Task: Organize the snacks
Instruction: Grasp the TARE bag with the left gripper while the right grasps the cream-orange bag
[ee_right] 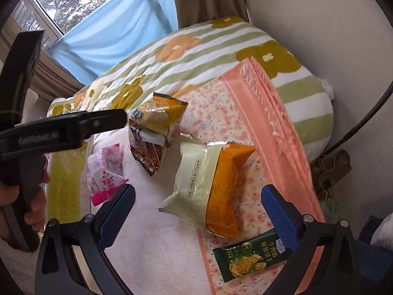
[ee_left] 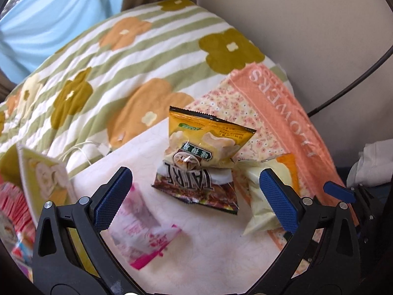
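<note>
Snack packets lie on a bed. In the left wrist view, a yellow packet (ee_left: 208,140) rests on top of a dark brown packet (ee_left: 196,189). A cream and orange packet (ee_left: 270,191) lies to their right and a pink packet (ee_left: 145,228) to their left. My left gripper (ee_left: 194,196) is open and empty, just short of the stacked pair. In the right wrist view, my right gripper (ee_right: 196,216) is open and empty above the cream and orange packet (ee_right: 208,186). A green biscuit packet (ee_right: 250,258) lies near its right finger. The left gripper's finger (ee_right: 73,127) reaches in towards the stacked packets (ee_right: 154,130).
A yellow-green box (ee_left: 41,179) and red packets (ee_left: 12,211) sit at the left. A peach towel (ee_left: 282,113) and a flowered quilt (ee_left: 98,73) cover the bed. A wall and a black cable (ee_left: 356,78) are on the right. A white cable (ee_left: 83,152) lies by the quilt.
</note>
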`<action>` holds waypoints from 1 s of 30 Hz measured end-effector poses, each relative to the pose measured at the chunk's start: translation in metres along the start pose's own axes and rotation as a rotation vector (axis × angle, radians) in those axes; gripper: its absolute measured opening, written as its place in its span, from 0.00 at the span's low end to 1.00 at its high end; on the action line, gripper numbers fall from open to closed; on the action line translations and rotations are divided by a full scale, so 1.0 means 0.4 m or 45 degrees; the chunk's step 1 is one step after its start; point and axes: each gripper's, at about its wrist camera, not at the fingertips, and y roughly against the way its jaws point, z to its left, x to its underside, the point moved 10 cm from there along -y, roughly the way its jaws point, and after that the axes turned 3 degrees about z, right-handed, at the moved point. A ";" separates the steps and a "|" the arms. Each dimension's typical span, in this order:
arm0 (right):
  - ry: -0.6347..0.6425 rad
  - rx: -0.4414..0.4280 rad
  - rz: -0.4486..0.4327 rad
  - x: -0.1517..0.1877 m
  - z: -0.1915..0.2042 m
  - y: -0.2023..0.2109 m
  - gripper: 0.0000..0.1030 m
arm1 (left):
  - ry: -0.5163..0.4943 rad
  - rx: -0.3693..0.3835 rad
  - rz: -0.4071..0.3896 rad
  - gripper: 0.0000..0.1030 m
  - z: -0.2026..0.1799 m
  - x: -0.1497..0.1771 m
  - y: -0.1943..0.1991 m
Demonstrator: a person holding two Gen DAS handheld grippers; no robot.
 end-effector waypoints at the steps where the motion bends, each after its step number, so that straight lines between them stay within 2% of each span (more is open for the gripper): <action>1: -0.011 -0.004 0.017 0.003 -0.005 -0.015 0.99 | -0.020 -0.004 0.020 1.00 -0.002 -0.005 -0.025; 6: -0.073 0.002 0.145 0.025 -0.024 -0.078 0.99 | -0.060 -0.002 0.105 1.00 -0.001 -0.007 -0.114; 13: -0.078 0.071 0.142 0.028 -0.024 -0.098 0.99 | -0.061 0.028 0.159 0.99 0.003 -0.004 -0.180; 24: -0.107 0.084 0.147 0.001 -0.033 -0.125 0.99 | -0.044 0.114 0.129 0.74 0.003 0.003 -0.177; 26: -0.103 0.084 0.148 0.000 -0.031 -0.130 0.99 | -0.052 0.113 0.124 0.68 0.000 0.004 -0.172; 30: -0.099 0.088 0.140 -0.005 -0.027 -0.137 0.98 | -0.061 0.061 0.110 0.63 0.013 0.009 -0.157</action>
